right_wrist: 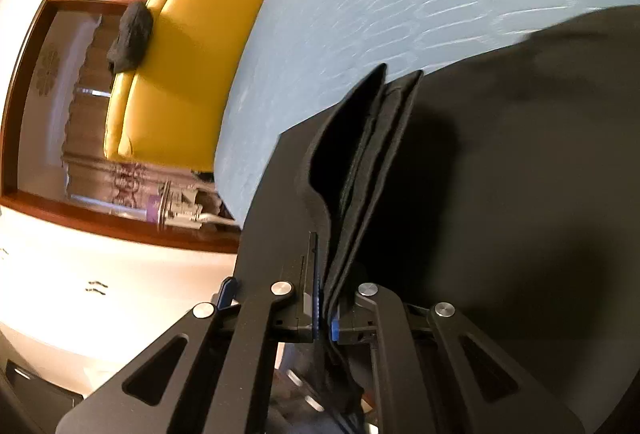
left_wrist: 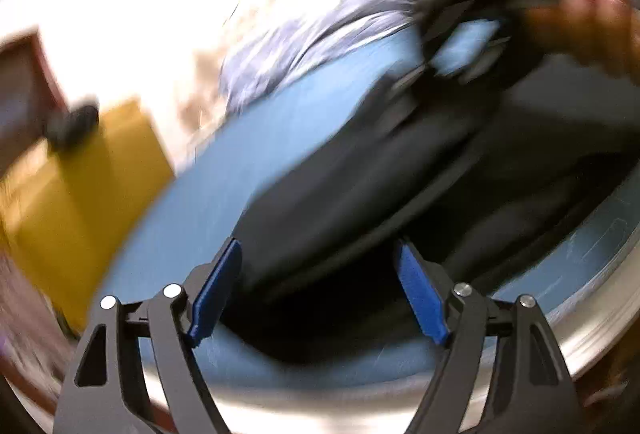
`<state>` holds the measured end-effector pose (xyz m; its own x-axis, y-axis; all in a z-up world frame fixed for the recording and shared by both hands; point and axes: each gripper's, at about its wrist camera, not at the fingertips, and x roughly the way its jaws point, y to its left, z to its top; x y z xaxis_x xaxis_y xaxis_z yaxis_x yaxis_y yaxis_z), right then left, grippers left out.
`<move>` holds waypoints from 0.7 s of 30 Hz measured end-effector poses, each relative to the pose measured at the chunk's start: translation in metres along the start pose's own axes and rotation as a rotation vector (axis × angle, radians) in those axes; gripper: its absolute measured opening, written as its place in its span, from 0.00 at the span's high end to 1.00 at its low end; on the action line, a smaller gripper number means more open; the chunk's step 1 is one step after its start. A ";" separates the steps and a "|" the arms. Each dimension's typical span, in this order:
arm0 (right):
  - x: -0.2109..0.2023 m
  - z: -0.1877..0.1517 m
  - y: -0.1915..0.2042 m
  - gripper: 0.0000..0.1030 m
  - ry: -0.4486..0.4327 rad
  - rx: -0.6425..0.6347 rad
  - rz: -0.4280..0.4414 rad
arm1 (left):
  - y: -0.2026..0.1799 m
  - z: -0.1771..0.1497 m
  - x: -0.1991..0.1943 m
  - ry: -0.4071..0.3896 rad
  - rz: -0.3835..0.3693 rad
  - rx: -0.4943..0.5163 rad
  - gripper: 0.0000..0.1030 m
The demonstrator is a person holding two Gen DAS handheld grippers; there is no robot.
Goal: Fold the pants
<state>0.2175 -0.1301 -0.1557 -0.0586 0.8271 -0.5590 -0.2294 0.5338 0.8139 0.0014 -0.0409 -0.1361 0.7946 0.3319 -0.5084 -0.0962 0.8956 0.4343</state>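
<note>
A blue textured surface (right_wrist: 360, 14) carries the dark pants (left_wrist: 380, 170) and a crumpled lavender cloth (left_wrist: 304, 42).

Matt black cloth pants (right_wrist: 500, 174), ribbed blue mat (right_wrist: 400, 2)

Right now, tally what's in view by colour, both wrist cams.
Black: 2 - pants, small dark cloth on the sofa
Blue: 1 - work surface
Yellow: 1 - sofa
Lavender/white: 1 - crumpled cloth, blurred
Total: 5

Left gripper is open above the pants; right gripper is shut on the pants.
</note>
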 end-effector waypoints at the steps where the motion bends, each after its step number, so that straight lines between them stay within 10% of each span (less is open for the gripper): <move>1: -0.008 0.001 -0.007 0.94 -0.010 0.013 -0.005 | 0.013 -0.011 0.005 0.043 -0.008 -0.056 0.23; 12: -0.070 -0.020 -0.037 0.94 -0.097 0.055 0.002 | 0.088 -0.027 0.032 0.135 -0.130 -0.356 0.19; 21: -0.064 -0.042 -0.090 0.95 -0.114 0.139 0.005 | 0.061 -0.019 0.036 0.146 -0.036 -0.174 0.17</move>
<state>0.2008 -0.2382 -0.2002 0.0534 0.8400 -0.5400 -0.0928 0.5426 0.8349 0.0121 0.0318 -0.1420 0.7054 0.3271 -0.6288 -0.1813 0.9409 0.2861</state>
